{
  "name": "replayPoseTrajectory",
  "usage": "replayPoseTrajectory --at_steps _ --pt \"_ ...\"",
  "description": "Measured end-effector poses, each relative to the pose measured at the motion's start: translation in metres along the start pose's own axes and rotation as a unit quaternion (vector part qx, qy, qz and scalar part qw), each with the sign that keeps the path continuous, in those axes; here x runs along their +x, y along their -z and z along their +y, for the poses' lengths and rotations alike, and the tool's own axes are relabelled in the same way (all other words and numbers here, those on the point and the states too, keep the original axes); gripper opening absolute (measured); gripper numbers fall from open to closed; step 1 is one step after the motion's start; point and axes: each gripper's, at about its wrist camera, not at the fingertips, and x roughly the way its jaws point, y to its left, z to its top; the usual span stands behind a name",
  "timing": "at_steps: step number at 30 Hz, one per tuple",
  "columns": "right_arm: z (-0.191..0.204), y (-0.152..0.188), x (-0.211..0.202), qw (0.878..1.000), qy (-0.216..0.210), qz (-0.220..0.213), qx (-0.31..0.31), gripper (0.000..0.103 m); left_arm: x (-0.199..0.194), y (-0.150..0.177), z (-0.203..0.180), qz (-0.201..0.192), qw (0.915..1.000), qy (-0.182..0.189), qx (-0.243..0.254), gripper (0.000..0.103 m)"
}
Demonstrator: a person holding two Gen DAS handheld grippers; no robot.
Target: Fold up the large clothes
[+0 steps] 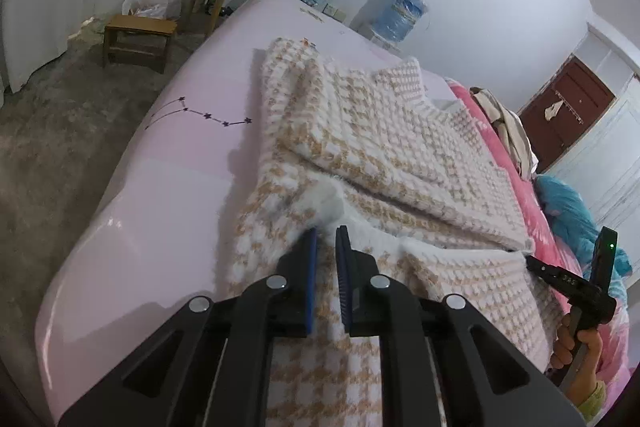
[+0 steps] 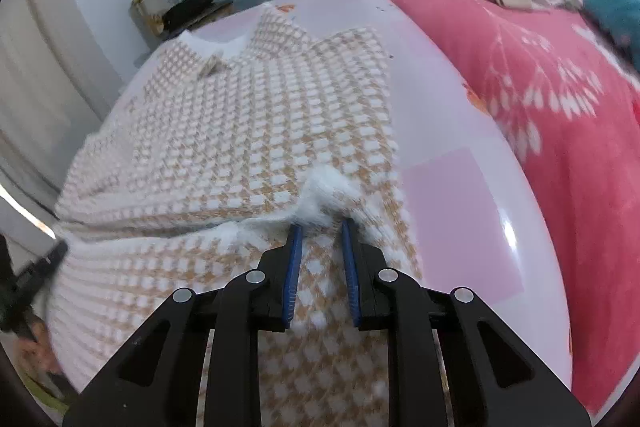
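Houndstooth sweater (image 1: 372,147) lies spread across the pale pink bedsheet (image 1: 168,163), beside the pink quilt (image 2: 540,87). Your left gripper (image 1: 326,233) and right gripper (image 2: 320,223) each pinch its fuzzy white hem at the near edge, fingers clamped on fabric.

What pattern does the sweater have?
The sweater has a beige-and-white houndstooth pattern, clearest in the right wrist view.

I'm seeing tan-and-white houndstooth sweater (image 1: 372,147), my blue pads (image 2: 292,275) on black frames, pale pink sheet (image 1: 192,131) showing a dark star line, pink white-floral quilt (image 2: 540,75).
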Motion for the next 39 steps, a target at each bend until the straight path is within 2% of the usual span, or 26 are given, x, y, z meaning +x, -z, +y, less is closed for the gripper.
replayPoseTrajectory --at_steps 2,3,6,8,10,12,13,14,15,17,19,20,22,24,25,27,30,32,34,36,37,39 --pt "0.002 -0.001 -0.014 1.000 -0.019 -0.012 0.002 0.029 -0.012 0.002 -0.005 -0.009 0.9998 -0.015 0.012 0.012" --pt "0.006 0.001 -0.026 0.999 -0.042 -0.017 -0.007 0.032 -0.024 0.003 -0.012 -0.022 0.9992 -0.015 0.029 0.012" --pt "0.031 0.015 -0.046 0.994 -0.093 -0.017 -0.053 0.033 -0.046 0.007 -0.038 -0.037 0.9950 0.024 0.090 0.013" --pt "0.053 0.026 -0.047 0.990 -0.111 -0.008 -0.092 0.033 -0.054 0.020 -0.066 -0.020 0.9874 0.072 0.139 0.016" --pt "0.082 0.043 -0.048 0.981 -0.123 -0.003 -0.152 0.033 -0.051 0.040 -0.094 0.017 0.9764 0.118 0.180 0.016" --pt "0.104 0.060 -0.039 0.972 -0.129 0.012 -0.197 0.033 -0.040 0.060 -0.111 0.048 0.9692 0.133 0.202 0.016" --pt "0.110 0.064 -0.034 0.970 -0.125 0.019 -0.208 0.033 -0.031 0.070 -0.116 0.064 0.9677 0.119 0.213 0.016" --pt "0.115 0.072 -0.027 0.969 -0.112 0.023 -0.221 0.033 -0.016 0.080 -0.119 0.083 0.9664 0.088 0.227 0.018" --pt "0.118 0.079 -0.020 0.966 -0.097 0.018 -0.237 0.033 -0.008 0.085 -0.117 0.088 0.9664 0.070 0.231 0.019" --pt "0.119 0.081 -0.022 0.966 -0.092 0.013 -0.241 0.033 -0.008 0.082 -0.109 0.081 0.9710 0.086 0.208 0.019" --pt "0.119 0.078 -0.033 0.968 -0.082 0.018 -0.236 0.033 -0.017 0.076 -0.110 0.075 0.9730 0.071 0.206 0.018" --pt "0.121 0.078 -0.042 0.967 -0.084 0.012 -0.241 0.033 -0.024 0.076 -0.112 0.066 0.9718 0.064 0.217 0.016" --pt "0.126 0.086 -0.062 0.959 -0.098 -0.008 -0.264 0.033 -0.042 0.080 -0.119 0.053 0.9648 0.085 0.243 0.016" --pt "0.130 0.104 -0.072 0.952 -0.112 -0.004 -0.285 0.033 -0.048 0.090 -0.123 0.060 0.9598 0.092 0.258 0.017" --pt "0.131 0.112 -0.069 0.950 -0.108 0.004 -0.291 0.033 -0.044 0.096 -0.122 0.068 0.9596 0.080 0.261 0.017" --pt "0.130 0.128 -0.046 0.952 -0.081 0.027 -0.294 0.033 -0.030 0.104 -0.117 0.084 0.9622 0.059 0.252 0.020" --pt "0.128 0.125 -0.051 0.957 -0.080 0.019 -0.279 0.033 -0.032 0.100 -0.112 0.085 0.9681 0.069 0.225 0.020" --pt "0.128 0.124 -0.063 0.957 -0.079 0.008 -0.278 0.033 -0.049 0.096 -0.114 0.062 0.9687 0.064 0.232 0.020" --pt "0.129 0.129 -0.076 0.953 -0.089 -0.004 -0.291 0.033 -0.062 0.099 -0.108 0.050 0.9668 0.068 0.241 0.020" --pt "0.127 0.135 -0.067 0.953 -0.078 0.006 -0.294 0.033 -0.054 0.104 -0.104 0.062 0.9685 0.048 0.236 0.020" --pt "0.127 0.141 -0.056 0.953 -0.058 0.019 -0.298 0.033 -0.045 0.107 -0.099 0.075 0.9699 0.039 0.228 0.020" --pt "0.125 0.144 -0.055 0.952 -0.057 0.009 -0.300 0.033 -0.041 0.106 -0.092 0.076 0.9742 0.052 0.206 0.020"
